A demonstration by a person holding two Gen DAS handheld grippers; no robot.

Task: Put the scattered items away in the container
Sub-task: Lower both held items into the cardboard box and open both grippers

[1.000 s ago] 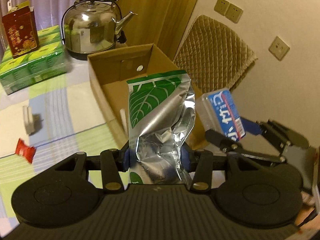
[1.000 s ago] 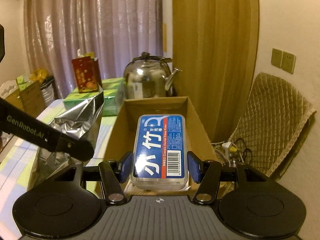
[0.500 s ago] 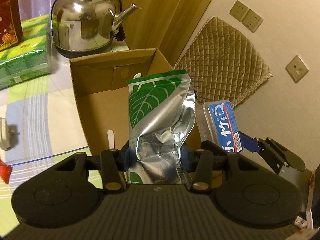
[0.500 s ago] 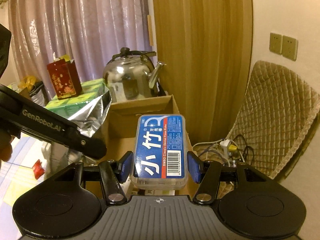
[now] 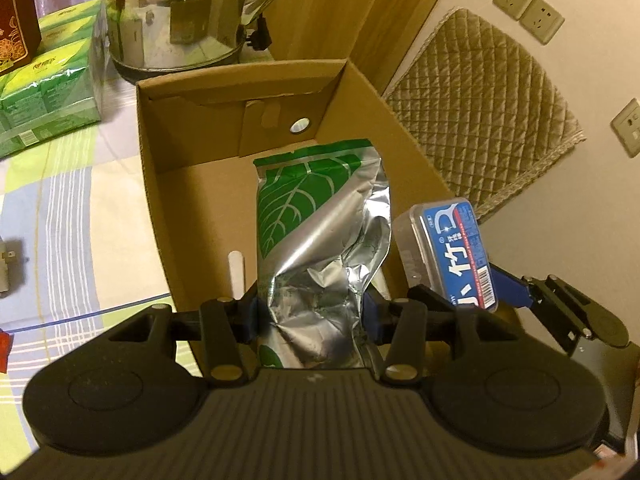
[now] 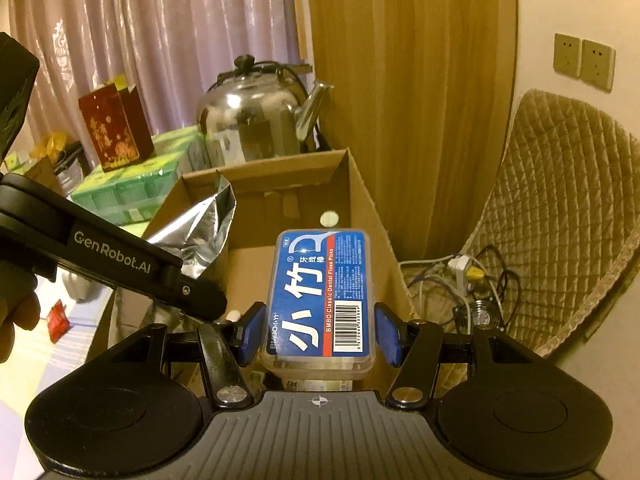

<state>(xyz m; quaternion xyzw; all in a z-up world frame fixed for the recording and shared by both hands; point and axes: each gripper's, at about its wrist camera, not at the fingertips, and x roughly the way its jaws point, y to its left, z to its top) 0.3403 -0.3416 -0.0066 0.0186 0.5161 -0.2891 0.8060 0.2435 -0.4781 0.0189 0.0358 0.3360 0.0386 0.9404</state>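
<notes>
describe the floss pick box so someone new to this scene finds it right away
Find the open cardboard box in front of the steel kettle. Over its right wall, the right gripper holds a clear plastic case, the floss pick box. Its blue label with a barcode sets it apart from the silver-and-green foil pouch alongside.

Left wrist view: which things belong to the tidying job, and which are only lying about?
Job:
- box
- foil bag, held by left gripper
- floss case, held by right gripper
- red packet on the cloth

Lying about:
- kettle
- green packs
- cushion
- sockets
</notes>
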